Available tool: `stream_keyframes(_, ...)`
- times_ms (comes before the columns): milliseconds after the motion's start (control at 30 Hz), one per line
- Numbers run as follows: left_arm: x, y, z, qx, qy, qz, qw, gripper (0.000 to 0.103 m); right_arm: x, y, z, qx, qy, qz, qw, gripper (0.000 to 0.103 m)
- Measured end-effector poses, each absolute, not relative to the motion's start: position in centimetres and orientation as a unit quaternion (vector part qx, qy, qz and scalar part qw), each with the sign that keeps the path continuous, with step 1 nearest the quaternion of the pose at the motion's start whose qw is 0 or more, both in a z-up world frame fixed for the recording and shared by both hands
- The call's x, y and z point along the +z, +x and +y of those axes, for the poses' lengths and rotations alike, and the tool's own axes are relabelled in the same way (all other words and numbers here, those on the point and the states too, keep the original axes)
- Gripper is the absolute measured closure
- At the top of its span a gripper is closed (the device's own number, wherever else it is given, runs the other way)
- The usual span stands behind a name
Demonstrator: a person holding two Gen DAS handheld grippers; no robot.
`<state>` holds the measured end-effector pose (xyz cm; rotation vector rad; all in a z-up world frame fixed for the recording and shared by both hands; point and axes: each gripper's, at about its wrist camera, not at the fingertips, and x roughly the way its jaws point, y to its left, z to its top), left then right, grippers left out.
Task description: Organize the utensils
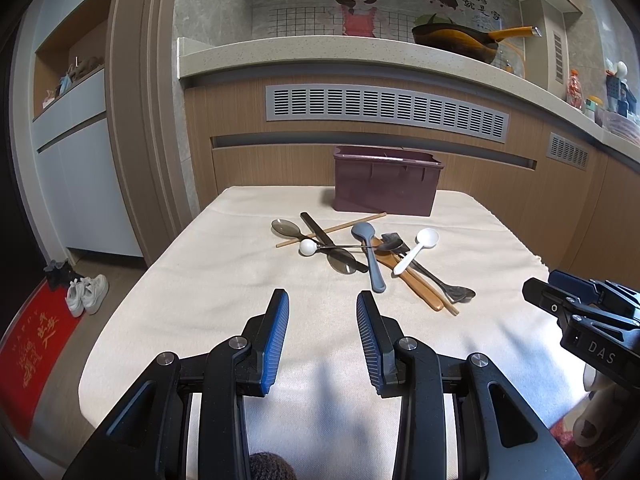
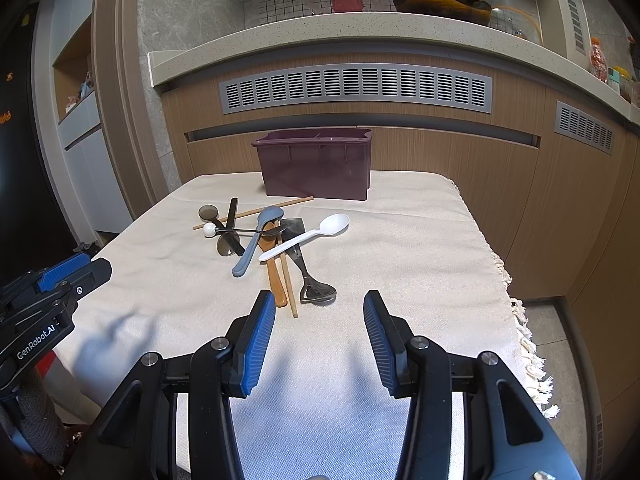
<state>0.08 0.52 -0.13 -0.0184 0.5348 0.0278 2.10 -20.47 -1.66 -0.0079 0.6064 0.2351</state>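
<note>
A heap of utensils lies mid-table: a grey-blue spoon (image 1: 370, 254) (image 2: 256, 240), a white plastic spoon (image 1: 416, 250) (image 2: 308, 236), wooden chopsticks (image 1: 332, 229) (image 2: 252, 212), a brown wooden spoon (image 1: 412, 280) (image 2: 276, 276), dark translucent spoons (image 1: 286, 227) (image 2: 210, 214) and a metal spoon with a white ball end (image 1: 308, 247) (image 2: 209, 230). Behind them stands a purple divided bin (image 1: 386, 188) (image 2: 316, 168). My left gripper (image 1: 322, 316) hovers open in front of the heap, holding nothing. My right gripper (image 2: 319, 316) is open too, just short of the wooden spoon's handle.
A cream cloth (image 1: 208, 280) (image 2: 420, 240) covers the table; its fringed right edge (image 2: 528, 344) hangs off. Wooden cabinets with a vent (image 1: 384, 107) rise behind. A pan (image 1: 460, 40) sits on the counter. Shoes (image 1: 86, 292) and a red mat (image 1: 32, 344) lie on the floor at left.
</note>
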Motion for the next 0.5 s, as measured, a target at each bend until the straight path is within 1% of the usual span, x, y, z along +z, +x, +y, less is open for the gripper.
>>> stream_keyframes(500, -0.18, 0.12, 0.66, 0.015, -0.009, 0.265, 0.964, 0.067, -1.66, 2.25, -20.58, 0.117, -0.003, 0.298, 0.947, 0.059)
